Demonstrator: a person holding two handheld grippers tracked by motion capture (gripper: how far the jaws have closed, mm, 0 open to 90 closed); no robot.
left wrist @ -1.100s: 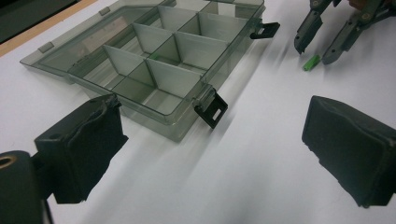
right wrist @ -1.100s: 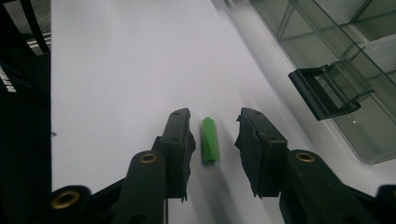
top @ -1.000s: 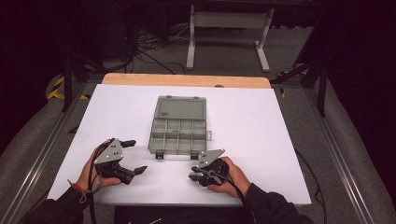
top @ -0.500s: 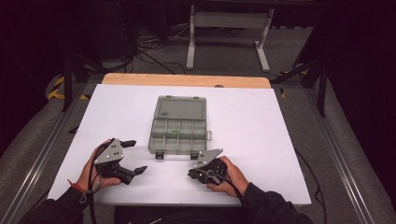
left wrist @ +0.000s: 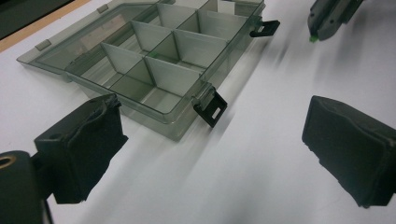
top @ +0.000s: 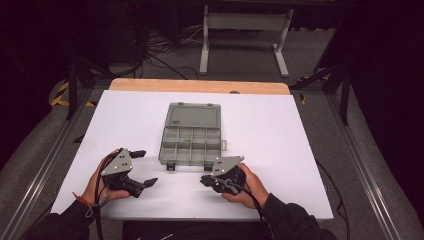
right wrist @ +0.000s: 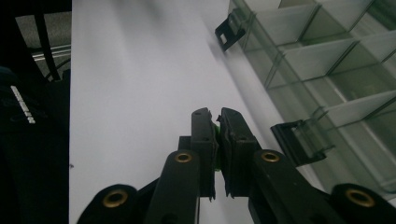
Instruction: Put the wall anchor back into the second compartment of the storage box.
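Note:
A clear grey compartment box (top: 192, 139) lies open in the middle of the white table, its lid flat behind it and its two black latches toward me. My left gripper (top: 145, 168) rests at the near left, jaws wide open with nothing between them (left wrist: 210, 154); the box (left wrist: 154, 65) lies just beyond its fingers. My right gripper (top: 204, 179) rests at the near right of the box's front edge. Its jaws have just been closing and are now shut (right wrist: 217, 114) on a small green piece (right wrist: 217, 127). That green piece (left wrist: 312, 39) also peeks from the right gripper's tip in the left gripper view.
The white tabletop (top: 280, 130) has bare room on both sides of the box and ends in a wooden strip (top: 200, 86) at the back. A black latch (right wrist: 299, 140) sits close to my right gripper's jaws. Metal rails and cables lie on the floor around the table.
The right gripper's jaws have drawn together at the table's near right. Both hands have stayed about where they were, and the box has not moved.

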